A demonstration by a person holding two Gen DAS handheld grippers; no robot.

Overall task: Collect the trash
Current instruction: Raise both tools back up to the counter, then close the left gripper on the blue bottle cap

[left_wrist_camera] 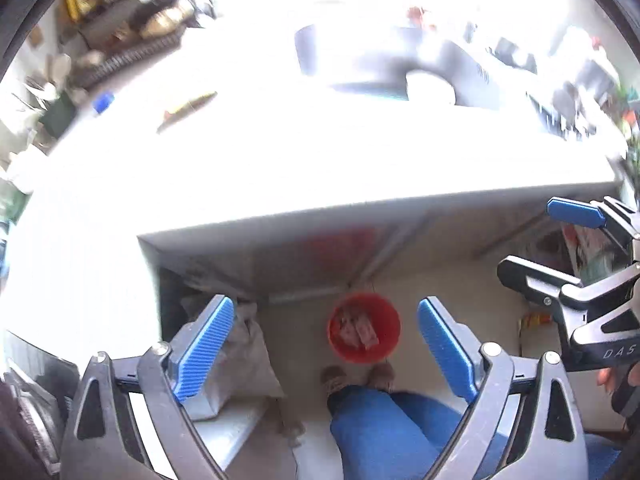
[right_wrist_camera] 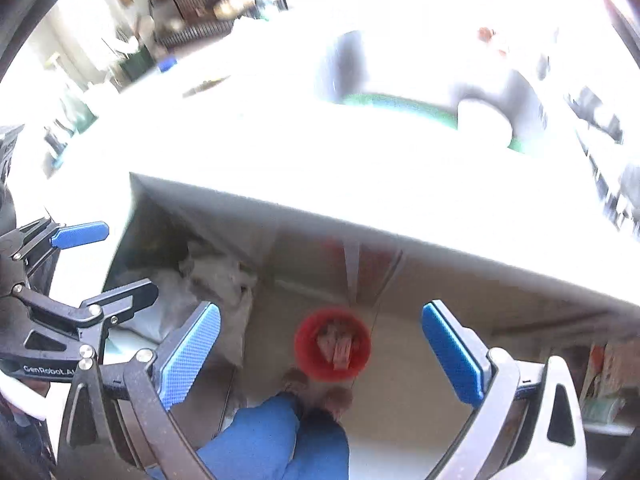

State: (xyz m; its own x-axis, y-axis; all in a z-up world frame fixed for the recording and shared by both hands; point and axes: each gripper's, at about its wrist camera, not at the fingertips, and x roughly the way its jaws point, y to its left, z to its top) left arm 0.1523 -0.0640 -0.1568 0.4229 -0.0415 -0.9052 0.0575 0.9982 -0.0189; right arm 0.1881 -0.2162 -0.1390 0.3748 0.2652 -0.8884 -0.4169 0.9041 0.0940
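A red bucket stands on the floor under the white table's front edge, far below both grippers. Crumpled pinkish wrappers lie inside it. My left gripper is open, with nothing between its blue pads. My right gripper is also open wide and empty. Each shows in the other's view, the right gripper at the right edge and the left gripper at the left edge. A brownish wrapper lies on the table top, far left.
The white table is washed out by glare. On it are a grey tub and a blue cap. A pale sack sits under the table. A person's jeans and slippers are near the bucket.
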